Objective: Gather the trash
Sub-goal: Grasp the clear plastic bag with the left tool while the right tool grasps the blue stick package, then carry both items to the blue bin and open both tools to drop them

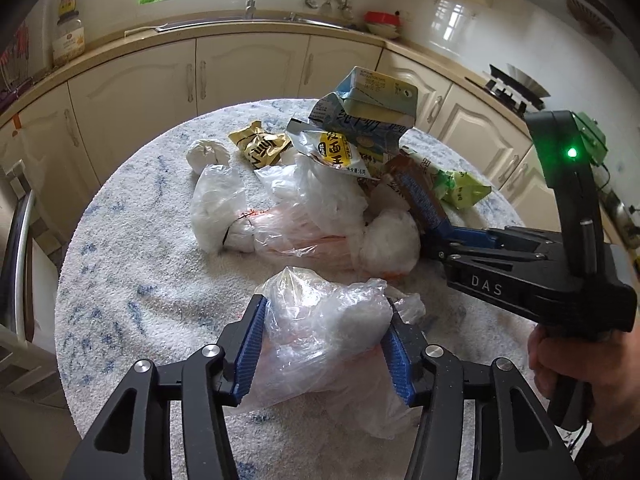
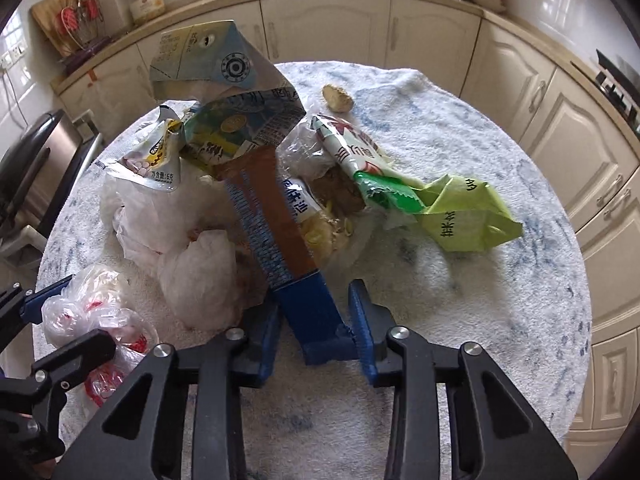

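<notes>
A heap of trash lies on a round table (image 1: 120, 280) with a white and blue cover. My left gripper (image 1: 324, 312) is shut on a crumpled clear plastic bag (image 1: 320, 332) at the near side of the heap. My right gripper (image 2: 316, 316) holds the blue end of a flattened brown and blue carton (image 2: 276, 216) between its fingers; it also shows in the left wrist view (image 1: 420, 200). A crushed milk carton (image 2: 228, 92), a green wrapper (image 2: 464, 212), a yellow snack packet (image 1: 260, 146) and several white plastic bags (image 1: 224, 208) make up the heap.
Cream kitchen cabinets (image 1: 248, 68) and a countertop with a sink (image 1: 248, 22) curve around the table. A stove (image 1: 516, 88) stands at the right. A small beige lump (image 2: 338, 98) lies at the table's far side. A dark appliance (image 2: 36, 160) stands at the left.
</notes>
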### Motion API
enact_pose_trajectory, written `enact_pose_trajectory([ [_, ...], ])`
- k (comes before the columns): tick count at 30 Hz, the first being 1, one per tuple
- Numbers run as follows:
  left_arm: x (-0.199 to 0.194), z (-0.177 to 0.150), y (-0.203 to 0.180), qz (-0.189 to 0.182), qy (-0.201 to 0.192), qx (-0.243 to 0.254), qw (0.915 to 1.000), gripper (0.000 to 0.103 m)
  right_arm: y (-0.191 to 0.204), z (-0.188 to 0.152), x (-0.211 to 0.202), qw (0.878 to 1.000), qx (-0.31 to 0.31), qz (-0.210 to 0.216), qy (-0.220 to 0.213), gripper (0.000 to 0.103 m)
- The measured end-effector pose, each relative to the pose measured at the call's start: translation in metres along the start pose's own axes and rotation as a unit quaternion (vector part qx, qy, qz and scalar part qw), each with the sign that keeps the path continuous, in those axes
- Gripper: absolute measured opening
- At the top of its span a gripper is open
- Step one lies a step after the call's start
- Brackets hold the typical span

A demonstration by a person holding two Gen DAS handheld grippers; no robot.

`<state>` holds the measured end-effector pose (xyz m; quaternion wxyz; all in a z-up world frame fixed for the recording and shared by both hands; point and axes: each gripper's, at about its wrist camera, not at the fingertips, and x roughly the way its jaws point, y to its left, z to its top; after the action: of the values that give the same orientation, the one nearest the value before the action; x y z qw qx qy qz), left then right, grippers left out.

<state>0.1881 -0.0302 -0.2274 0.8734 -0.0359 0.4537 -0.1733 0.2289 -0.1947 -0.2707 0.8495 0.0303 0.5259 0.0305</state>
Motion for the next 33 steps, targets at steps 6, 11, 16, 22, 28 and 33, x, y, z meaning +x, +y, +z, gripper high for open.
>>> enact_pose_trajectory([
  [6,-0.006,0.000,-0.004,-0.005,0.001,0.003,1.0000,0.045,-0.018,-0.019,-0.020,0.997,0.053,0.049,-0.019,0.020],
  [11,-0.015,-0.001,-0.019,-0.020,-0.003,0.016,0.9997,0.041,-0.031,-0.040,-0.040,0.992,0.089,0.083,-0.039,0.020],
  [16,-0.019,0.002,-0.039,-0.026,-0.006,0.040,0.9988,0.040,-0.045,-0.052,-0.056,0.987,0.115,0.099,-0.056,0.020],
  [22,-0.027,0.010,-0.060,-0.023,-0.017,0.060,0.9978,0.039,-0.065,-0.069,-0.069,0.981,0.140,0.112,-0.071,0.020],
  [28,-0.035,0.025,-0.100,-0.028,-0.035,0.095,0.9945,0.039,-0.092,-0.090,-0.096,0.973,0.172,0.114,-0.103,0.020],
  [33,-0.038,0.039,-0.157,-0.068,-0.050,0.144,0.9860,0.039,-0.130,-0.115,-0.142,0.962,0.212,0.082,-0.151,0.020],
])
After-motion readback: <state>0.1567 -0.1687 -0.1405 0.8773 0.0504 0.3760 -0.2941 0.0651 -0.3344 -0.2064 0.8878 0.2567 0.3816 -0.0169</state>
